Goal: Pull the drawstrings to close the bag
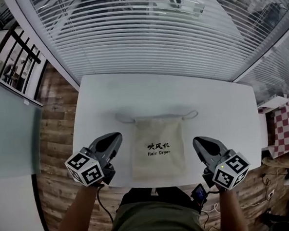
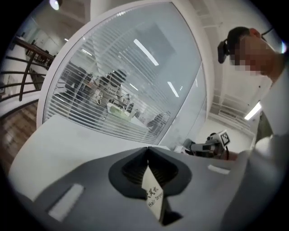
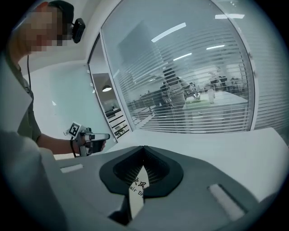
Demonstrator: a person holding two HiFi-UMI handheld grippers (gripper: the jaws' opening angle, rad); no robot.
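Observation:
A beige drawstring bag (image 1: pixel 157 148) with black print lies flat on the white table (image 1: pixel 217 108), its mouth toward the far side. Cord loops stick out at its top corners, the left drawstring (image 1: pixel 124 118) and the right drawstring (image 1: pixel 189 115). My left gripper (image 1: pixel 117 136) hovers left of the bag, shut and empty. Right of the bag, my right gripper (image 1: pixel 196 141) is also shut on nothing. In the left gripper view the jaws of the left gripper (image 2: pixel 147 148) meet at the tips, with the bag (image 2: pixel 153 198) showing through the gap behind them. The right gripper (image 3: pixel 143 147) and bag (image 3: pixel 137 191) look the same in the right gripper view.
Window blinds (image 1: pixel 144 34) run along the table's far edge. Wooden floor (image 1: pixel 52 118) lies to the left, and a checkered surface (image 1: pixel 282 128) and cables (image 1: pixel 266 198) to the right. Each gripper view shows the other gripper, the right gripper (image 2: pixel 210 146) and the left gripper (image 3: pixel 88 137).

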